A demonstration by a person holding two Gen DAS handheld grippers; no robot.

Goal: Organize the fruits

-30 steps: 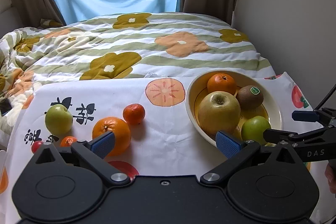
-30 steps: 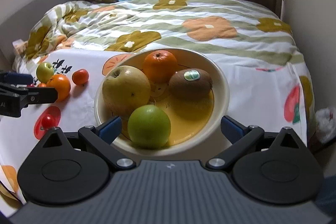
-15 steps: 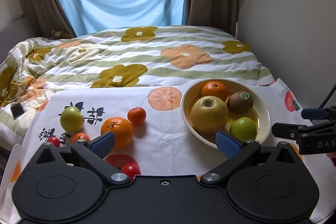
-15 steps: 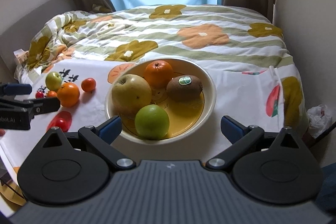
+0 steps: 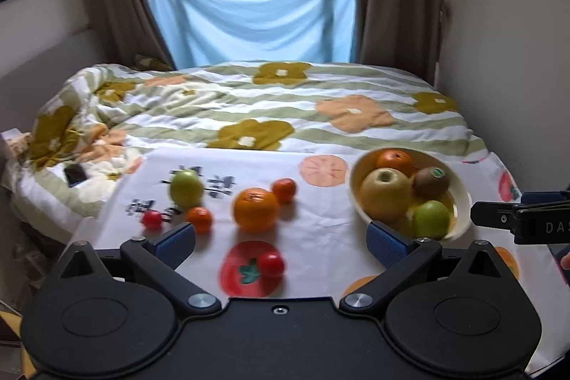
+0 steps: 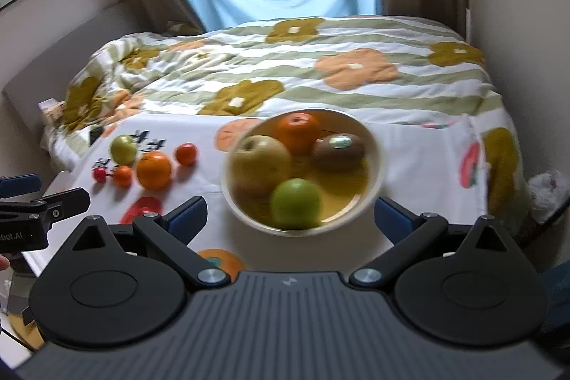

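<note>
Claws wide apart, both released.
Your left gripper (image 5: 280,243) and right gripper (image 6: 290,214) grasp nothing, touching no fruit; bowl (image 6: 376,145) sits beyond the right one.

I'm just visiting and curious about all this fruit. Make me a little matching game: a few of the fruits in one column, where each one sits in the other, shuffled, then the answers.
Things:
1. kiwi
2. big orange
3. red cherry tomato
4. loose green apple

Places:
A. on the printed tomato picture on the cloth
B. in the bowl, sticker on top
C. farthest left of these, on the cloth's black lettering
D. on the cloth beside a small tangerine

Pairs: 1-B, 2-D, 3-A, 4-C
</note>
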